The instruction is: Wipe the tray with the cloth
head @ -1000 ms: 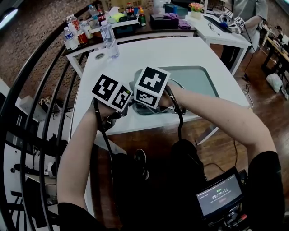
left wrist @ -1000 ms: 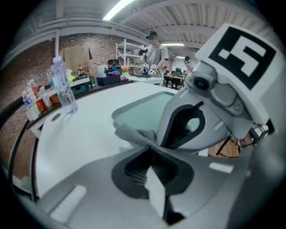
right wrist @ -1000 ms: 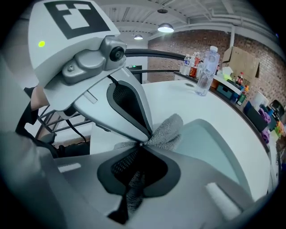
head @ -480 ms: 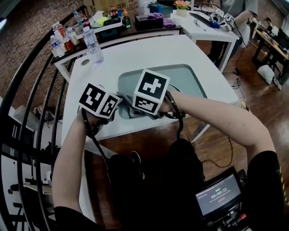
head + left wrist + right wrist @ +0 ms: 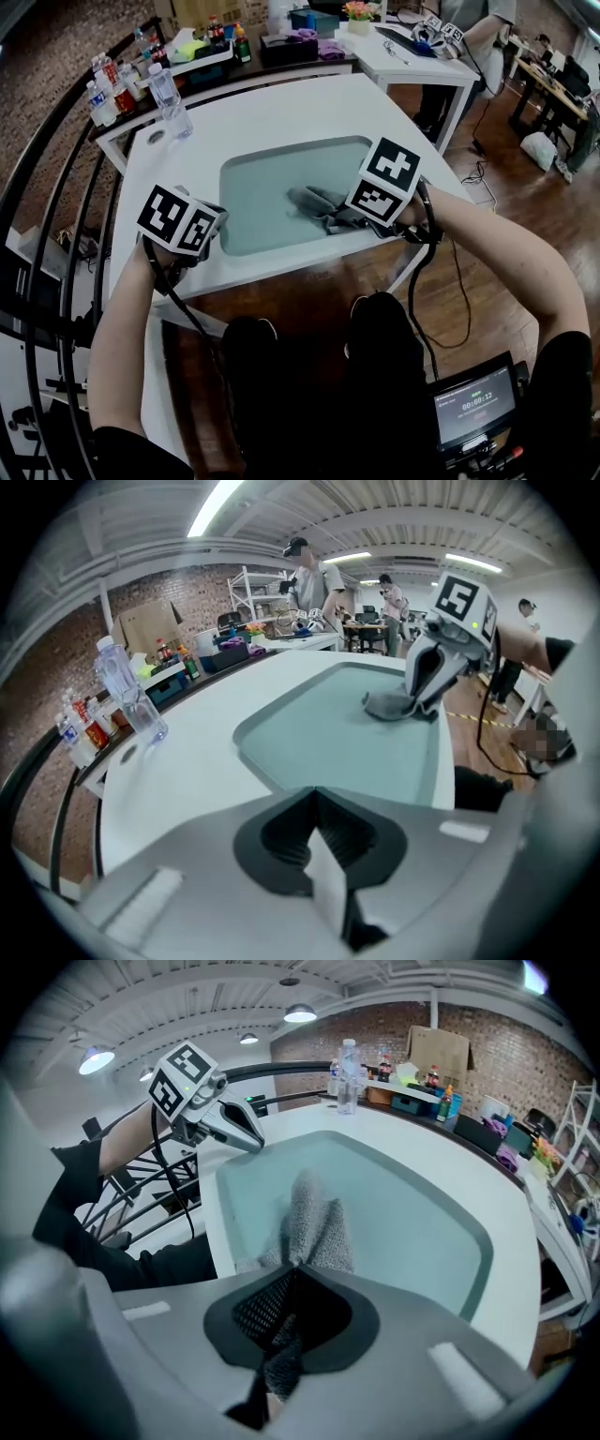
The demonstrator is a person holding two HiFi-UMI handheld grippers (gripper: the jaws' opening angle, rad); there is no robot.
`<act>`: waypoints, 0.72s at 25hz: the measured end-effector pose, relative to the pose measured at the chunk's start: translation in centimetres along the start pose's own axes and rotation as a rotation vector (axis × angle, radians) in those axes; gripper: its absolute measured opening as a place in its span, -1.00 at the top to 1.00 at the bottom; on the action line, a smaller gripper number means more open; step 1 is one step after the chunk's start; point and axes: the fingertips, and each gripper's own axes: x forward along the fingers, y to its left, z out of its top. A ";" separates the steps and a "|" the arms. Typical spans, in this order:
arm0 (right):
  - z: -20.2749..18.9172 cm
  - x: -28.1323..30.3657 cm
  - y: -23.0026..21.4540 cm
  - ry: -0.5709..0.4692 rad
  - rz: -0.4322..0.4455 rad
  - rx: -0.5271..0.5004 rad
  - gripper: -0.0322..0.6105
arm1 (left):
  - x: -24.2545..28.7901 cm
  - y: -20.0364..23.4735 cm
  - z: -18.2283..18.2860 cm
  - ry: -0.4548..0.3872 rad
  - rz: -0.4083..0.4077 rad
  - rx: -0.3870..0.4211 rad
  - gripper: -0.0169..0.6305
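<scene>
A pale teal tray (image 5: 272, 183) lies on the white table (image 5: 281, 112). My right gripper (image 5: 353, 217) is shut on a grey cloth (image 5: 317, 206), which trails on the tray's floor near its front right part. In the right gripper view the cloth (image 5: 314, 1222) runs out from between the closed jaws of that gripper (image 5: 295, 1274) onto the tray (image 5: 403, 1213). My left gripper (image 5: 212, 232) sits at the tray's front left corner. Its jaws (image 5: 317, 803) are closed on a thin pale edge, apparently the tray's rim (image 5: 246, 752). From there the right gripper (image 5: 417, 705) and cloth (image 5: 386, 705) show across the tray.
Water bottles (image 5: 169, 98) and a bottle cap (image 5: 155, 136) stand on the table's far left corner. A black railing (image 5: 84, 216) curves along the left. Further tables with boxes and bottles (image 5: 300, 42) stand behind, and a person (image 5: 478, 23) is at the back right.
My right gripper has dragged the cloth rightward across the tray, from beside the left gripper to the front right part. The left gripper has stayed at the tray's front left corner.
</scene>
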 end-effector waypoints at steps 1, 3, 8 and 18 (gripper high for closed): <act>-0.8 -0.5 -0.6 0.003 -0.010 0.012 0.87 | 0.0 0.1 0.1 -0.005 -0.004 -0.009 0.88; -2.1 -1.3 -1.8 0.011 -0.032 0.028 0.87 | 0.0 0.2 0.1 -0.019 -0.010 -0.029 0.88; -4.7 -2.7 -4.3 0.024 -0.075 0.061 0.87 | 0.1 0.3 -0.1 -0.033 0.002 -0.031 0.88; -5.5 -3.4 -9.3 0.063 -0.184 0.008 0.87 | -0.4 -0.3 -0.1 -0.038 0.047 0.069 0.88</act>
